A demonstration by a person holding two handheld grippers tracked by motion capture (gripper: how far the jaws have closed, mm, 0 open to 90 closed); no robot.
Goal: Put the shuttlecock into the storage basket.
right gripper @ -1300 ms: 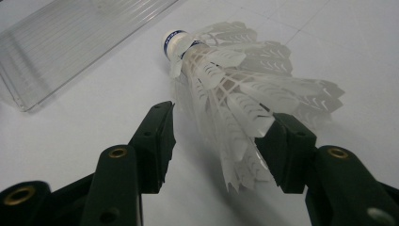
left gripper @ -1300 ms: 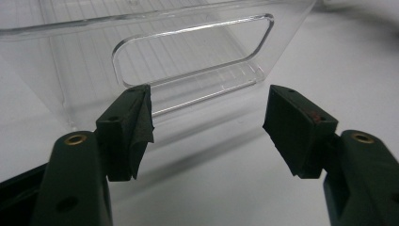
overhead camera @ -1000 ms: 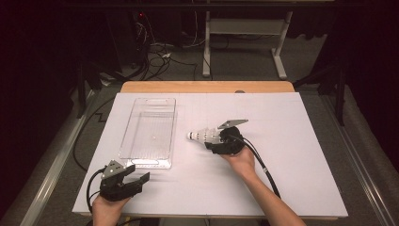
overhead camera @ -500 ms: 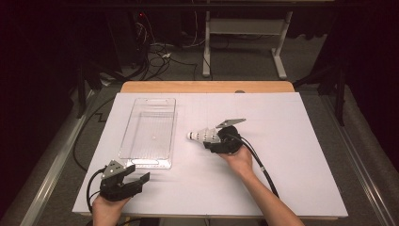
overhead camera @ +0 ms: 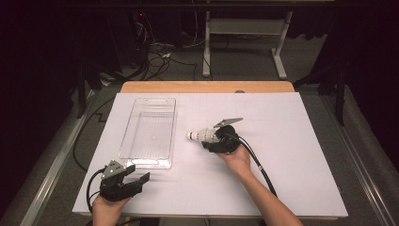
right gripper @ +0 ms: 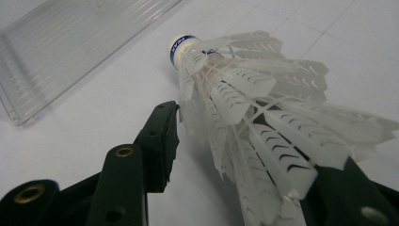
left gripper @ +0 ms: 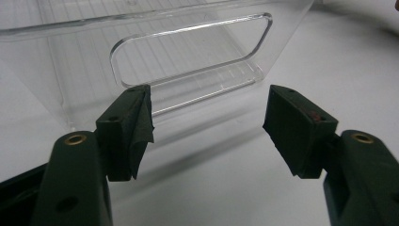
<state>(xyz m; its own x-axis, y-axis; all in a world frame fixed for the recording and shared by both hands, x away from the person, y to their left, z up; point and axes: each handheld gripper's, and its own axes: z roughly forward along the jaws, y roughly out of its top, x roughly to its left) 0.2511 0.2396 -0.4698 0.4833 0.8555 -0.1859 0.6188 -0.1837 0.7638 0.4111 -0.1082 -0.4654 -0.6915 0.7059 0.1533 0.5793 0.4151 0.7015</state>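
Fingers: right gripper [overhead camera: 212, 137] at frame centre pinches the white shuttlecock [right gripper: 244, 94] by its feathers, cork toward the clear tray [overhead camera: 149, 132] | left gripper [overhead camera: 134, 181] spread wide, holding nothing, lower left, just short of the tray's near handle edge [left gripper: 188, 52] | open white table [overhead camera: 301, 155] across the right half.

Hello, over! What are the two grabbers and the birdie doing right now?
Left gripper open, near the clear tray. Right gripper around the shuttlecock; grip unclear. Nothing between shuttlecock and tray.
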